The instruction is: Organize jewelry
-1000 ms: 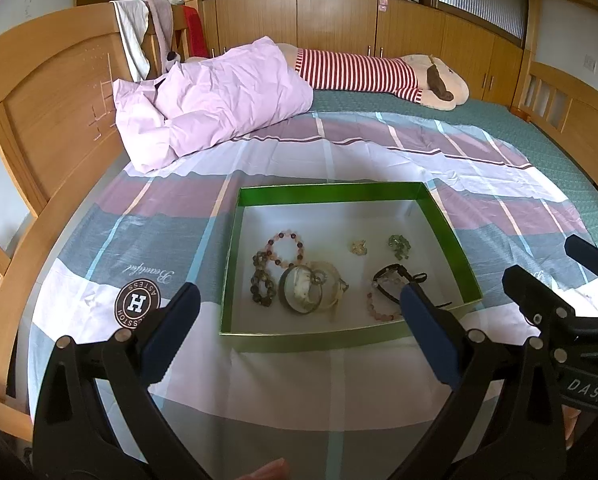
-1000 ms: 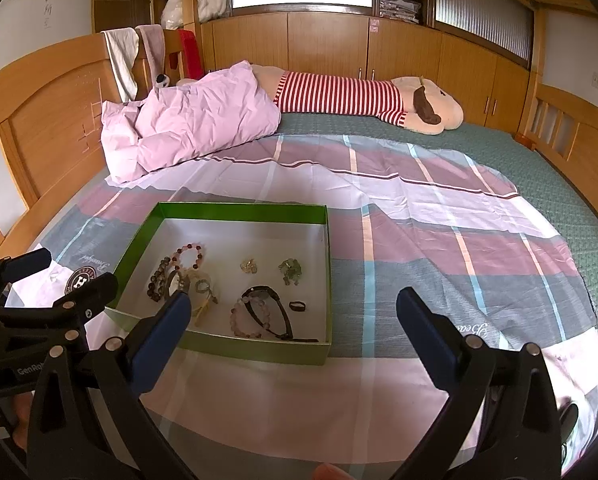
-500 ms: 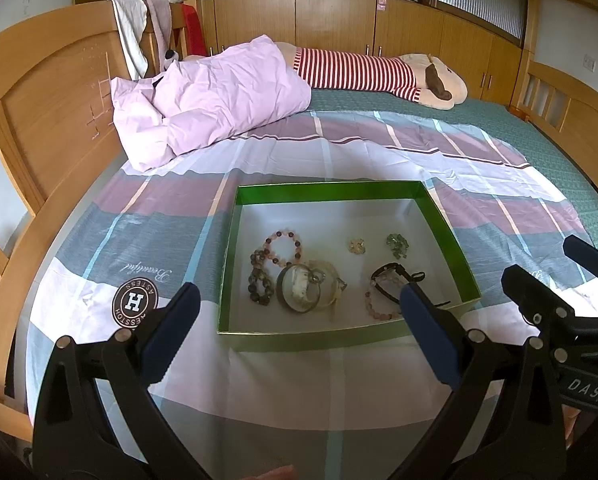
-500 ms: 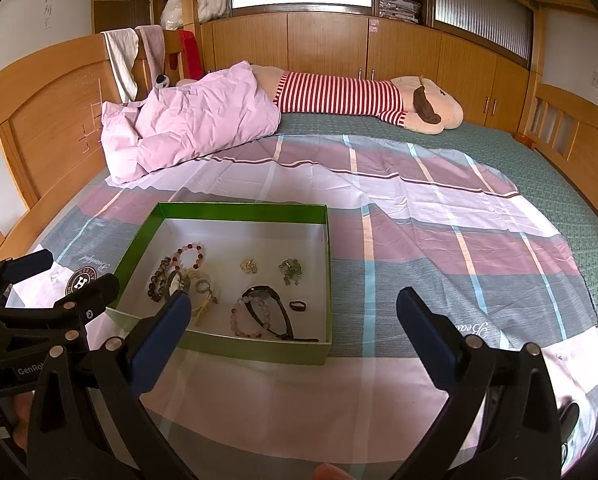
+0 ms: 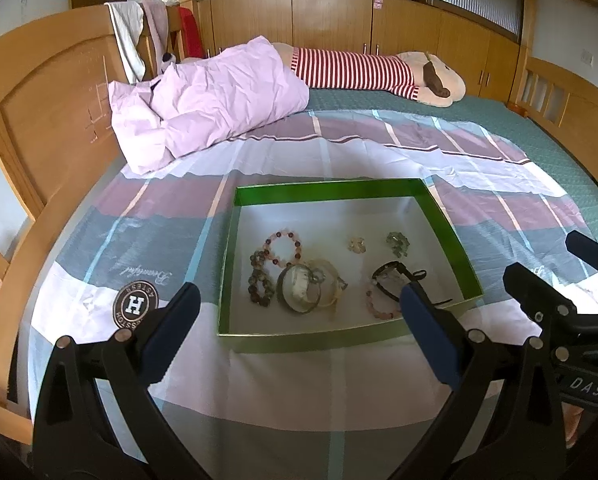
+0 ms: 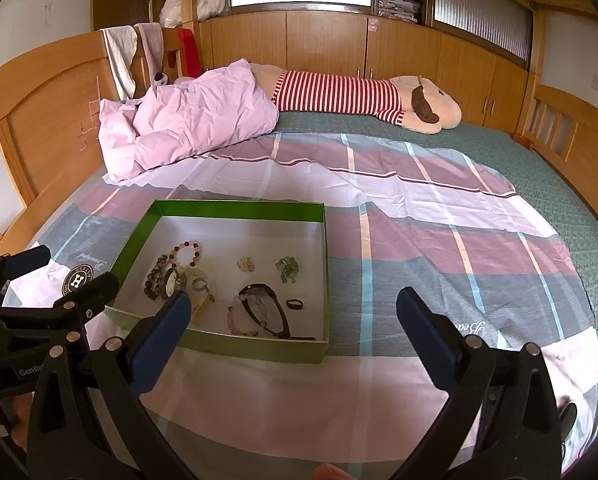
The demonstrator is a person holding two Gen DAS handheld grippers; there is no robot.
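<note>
Your left gripper (image 5: 299, 320) and right gripper (image 6: 293, 322) both hover spread wide, holding nothing, above the plaid bedsheet (image 6: 399, 208). Just beyond their tips sits the green jewelry box (image 5: 339, 338); inside lie beaded bracelets (image 5: 273, 258), a bangle (image 5: 299, 290), a black watch (image 6: 259, 296) and a small ring (image 6: 294, 304). Farther back you have a pink quilt (image 5: 211, 96) and a striped plush toy (image 6: 339, 94).
</note>
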